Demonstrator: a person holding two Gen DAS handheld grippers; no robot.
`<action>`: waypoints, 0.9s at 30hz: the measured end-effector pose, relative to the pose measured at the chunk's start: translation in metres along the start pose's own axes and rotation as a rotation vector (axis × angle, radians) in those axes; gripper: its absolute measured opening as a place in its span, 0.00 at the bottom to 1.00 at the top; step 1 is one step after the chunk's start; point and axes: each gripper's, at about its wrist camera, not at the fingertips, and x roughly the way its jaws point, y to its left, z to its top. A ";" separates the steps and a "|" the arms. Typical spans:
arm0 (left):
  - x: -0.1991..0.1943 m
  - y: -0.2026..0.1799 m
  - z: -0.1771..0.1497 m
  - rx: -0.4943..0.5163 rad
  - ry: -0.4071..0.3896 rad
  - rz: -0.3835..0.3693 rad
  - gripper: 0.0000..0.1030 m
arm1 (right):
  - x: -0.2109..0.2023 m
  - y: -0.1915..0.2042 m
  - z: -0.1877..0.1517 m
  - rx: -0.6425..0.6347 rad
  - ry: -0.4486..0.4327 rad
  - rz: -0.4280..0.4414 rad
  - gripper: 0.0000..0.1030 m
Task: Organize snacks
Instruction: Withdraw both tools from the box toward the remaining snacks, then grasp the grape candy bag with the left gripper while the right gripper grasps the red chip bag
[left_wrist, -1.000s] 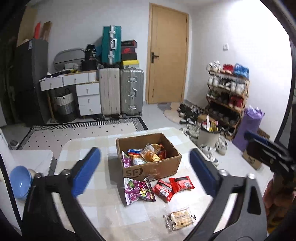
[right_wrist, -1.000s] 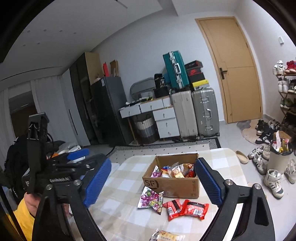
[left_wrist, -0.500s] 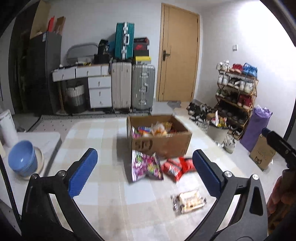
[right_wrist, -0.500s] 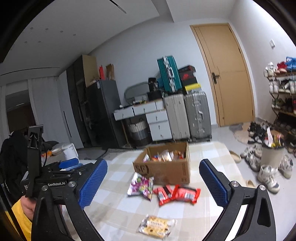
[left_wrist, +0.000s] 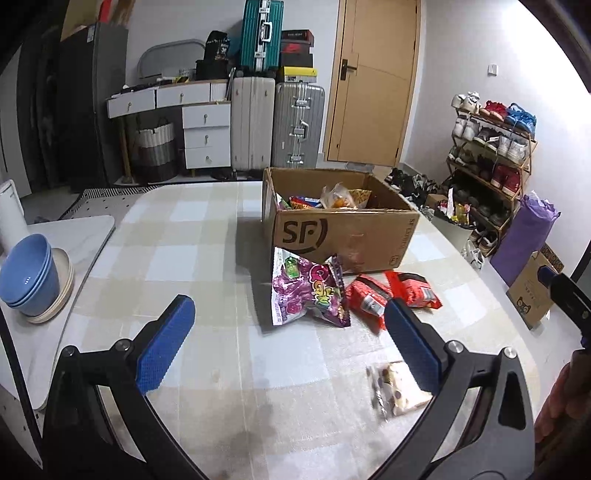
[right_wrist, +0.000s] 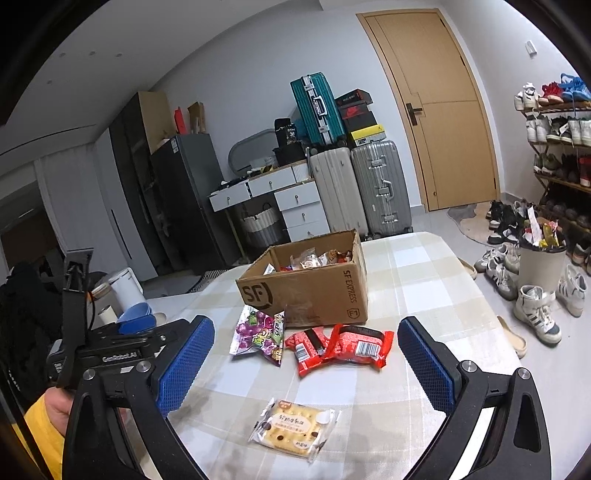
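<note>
An open cardboard SF box (left_wrist: 343, 232) (right_wrist: 314, 291) holding several snack packs stands on the checked table. In front of it lie a purple candy bag (left_wrist: 306, 291) (right_wrist: 260, 334), two red snack packs (left_wrist: 391, 295) (right_wrist: 340, 347), and nearer, a clear-wrapped cracker pack (left_wrist: 395, 384) (right_wrist: 293, 428). My left gripper (left_wrist: 288, 339) is open and empty above the table, short of the purple bag. My right gripper (right_wrist: 306, 363) is open and empty, above the cracker pack and the red packs. The left gripper's body shows at the left of the right wrist view.
A side counter (left_wrist: 70, 236) at the left holds stacked blue bowls (left_wrist: 27, 275). Suitcases (left_wrist: 277, 125), drawers, a door, a shoe rack (left_wrist: 491, 155) and a bin (right_wrist: 541, 258) stand around the room beyond the table (left_wrist: 184, 236).
Both grippers have dropped lower and moved in toward the table; the box and the loose packs now appear closer and larger. Both stayed open and empty.
</note>
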 end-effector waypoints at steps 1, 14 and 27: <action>0.006 0.001 0.002 -0.001 0.007 0.001 0.99 | 0.003 -0.001 -0.001 -0.001 0.002 0.000 0.98; 0.120 0.021 0.005 -0.057 0.117 0.002 0.99 | 0.068 -0.025 -0.009 -0.037 0.074 -0.062 0.98; 0.239 0.022 0.017 -0.127 0.296 -0.169 0.78 | 0.103 -0.051 -0.017 0.042 0.113 -0.052 0.98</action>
